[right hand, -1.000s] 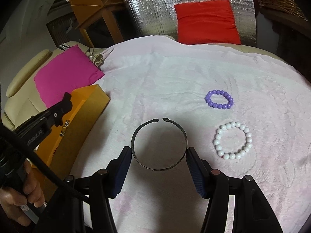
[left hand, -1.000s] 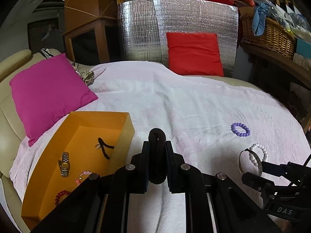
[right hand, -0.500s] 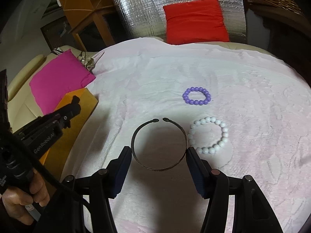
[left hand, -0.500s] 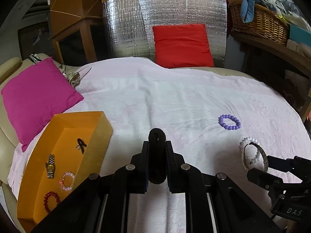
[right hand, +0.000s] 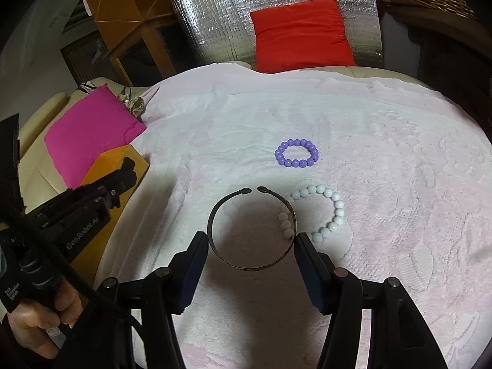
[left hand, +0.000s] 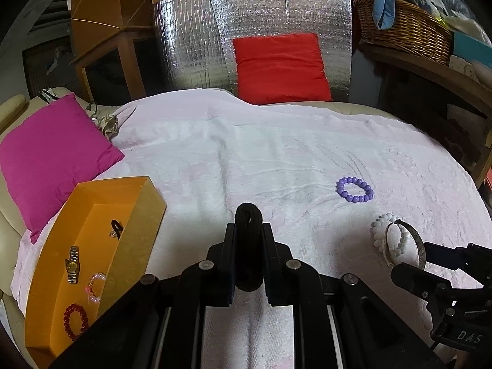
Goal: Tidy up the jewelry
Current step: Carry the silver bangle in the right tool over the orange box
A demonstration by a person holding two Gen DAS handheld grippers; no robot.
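White blanket [right hand: 384,117]: right gripper [right hand: 250,247] apparently clamps bangle [right hand: 250,230].

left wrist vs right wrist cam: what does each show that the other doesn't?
Left wrist only: the inside of the orange box, holding a watch, a pink bead bracelet, a red bead bracelet and a small dark piece; also the black looped cord clamped in the left gripper.

Right wrist only: the metal cuff bangle seen whole between the right gripper jaws, and the hand holding the left gripper.

Both: purple bracelet, white bracelet, pink cushion, red cushion.
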